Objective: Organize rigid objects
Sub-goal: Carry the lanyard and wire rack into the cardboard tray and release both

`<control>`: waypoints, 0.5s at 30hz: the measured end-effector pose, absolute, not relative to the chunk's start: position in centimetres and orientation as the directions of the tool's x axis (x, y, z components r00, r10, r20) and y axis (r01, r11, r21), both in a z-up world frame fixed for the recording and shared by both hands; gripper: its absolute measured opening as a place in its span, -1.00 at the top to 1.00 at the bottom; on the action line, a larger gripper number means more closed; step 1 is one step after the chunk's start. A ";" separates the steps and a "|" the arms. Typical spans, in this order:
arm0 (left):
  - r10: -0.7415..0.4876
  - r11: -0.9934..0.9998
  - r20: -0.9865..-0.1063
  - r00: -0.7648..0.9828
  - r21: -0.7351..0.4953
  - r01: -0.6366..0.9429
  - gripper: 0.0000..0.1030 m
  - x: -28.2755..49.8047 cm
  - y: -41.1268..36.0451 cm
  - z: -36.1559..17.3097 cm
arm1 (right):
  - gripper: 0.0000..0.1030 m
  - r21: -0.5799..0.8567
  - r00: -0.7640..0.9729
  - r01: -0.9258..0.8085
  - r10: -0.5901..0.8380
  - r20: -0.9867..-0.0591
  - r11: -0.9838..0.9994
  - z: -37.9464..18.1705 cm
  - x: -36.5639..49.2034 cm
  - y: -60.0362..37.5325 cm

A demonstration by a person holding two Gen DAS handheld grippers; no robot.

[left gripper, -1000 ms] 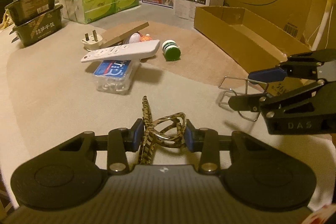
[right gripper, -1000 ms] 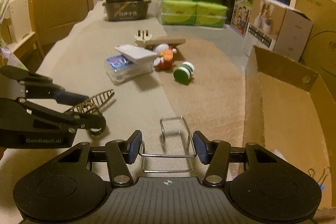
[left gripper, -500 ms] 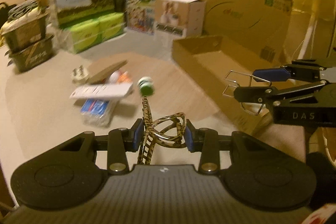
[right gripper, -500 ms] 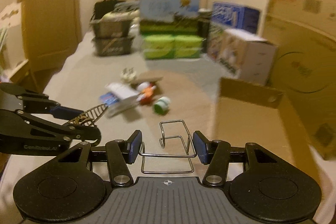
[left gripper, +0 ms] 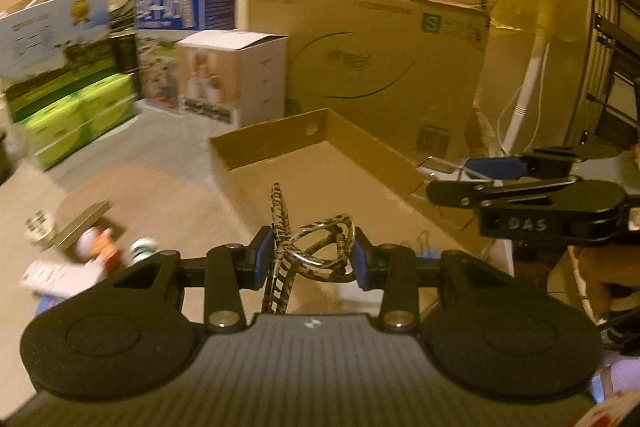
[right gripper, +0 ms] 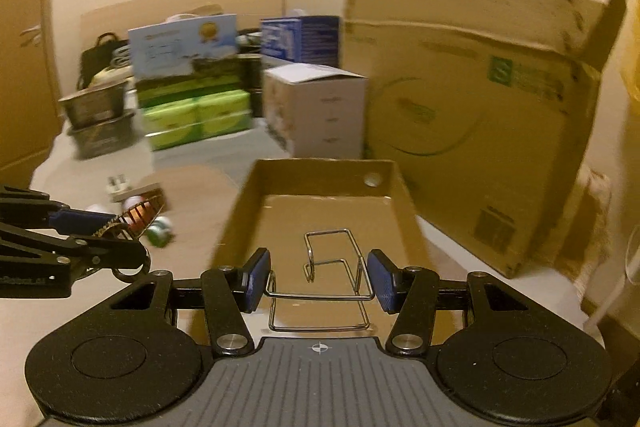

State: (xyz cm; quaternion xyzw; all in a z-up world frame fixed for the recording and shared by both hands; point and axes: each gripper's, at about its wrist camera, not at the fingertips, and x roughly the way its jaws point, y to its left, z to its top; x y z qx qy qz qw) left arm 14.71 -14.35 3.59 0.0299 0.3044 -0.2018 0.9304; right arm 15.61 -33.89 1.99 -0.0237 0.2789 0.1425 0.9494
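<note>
My left gripper (left gripper: 310, 259) is shut on a leopard-print hair claw clip (left gripper: 320, 251) and holds it in the air at the near end of the open shallow cardboard box (left gripper: 280, 143). My right gripper (right gripper: 318, 279) is shut on a bent wire metal rack (right gripper: 324, 283) and holds it above the same box (right gripper: 320, 171). The right gripper shows at the right of the left wrist view (left gripper: 472, 179). The left gripper shows at the left of the right wrist view (right gripper: 116, 239), with the clip (right gripper: 136, 215) in it.
On the bed at the left lie a white remote (left gripper: 60, 277), a small green-capped bottle (right gripper: 160, 231), a toy figure (left gripper: 96, 245), a white plug (right gripper: 116, 187) and a cardboard piece. Tall cartons (right gripper: 472, 107), milk boxes and green tissue packs (right gripper: 196, 119) stand behind.
Both grippers have lifted and swung right, from over the bed surface to over the cardboard box, each still holding its object. The loose items have slid to the left of both views.
</note>
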 end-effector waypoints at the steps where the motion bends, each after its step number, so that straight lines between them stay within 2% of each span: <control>1: -0.361 0.914 -0.580 0.730 -0.066 0.400 0.30 15.2 -14.9 3.5 | -0.04 0.039 0.804 -0.277 0.254 -0.538 0.960 1.8 16.1 -34.4; 15: -0.354 0.901 -0.629 0.692 -0.030 0.433 0.29 21.3 -19.1 0.0 | -0.04 0.129 0.774 -0.237 0.267 -0.574 0.963 -1.9 21.9 -38.3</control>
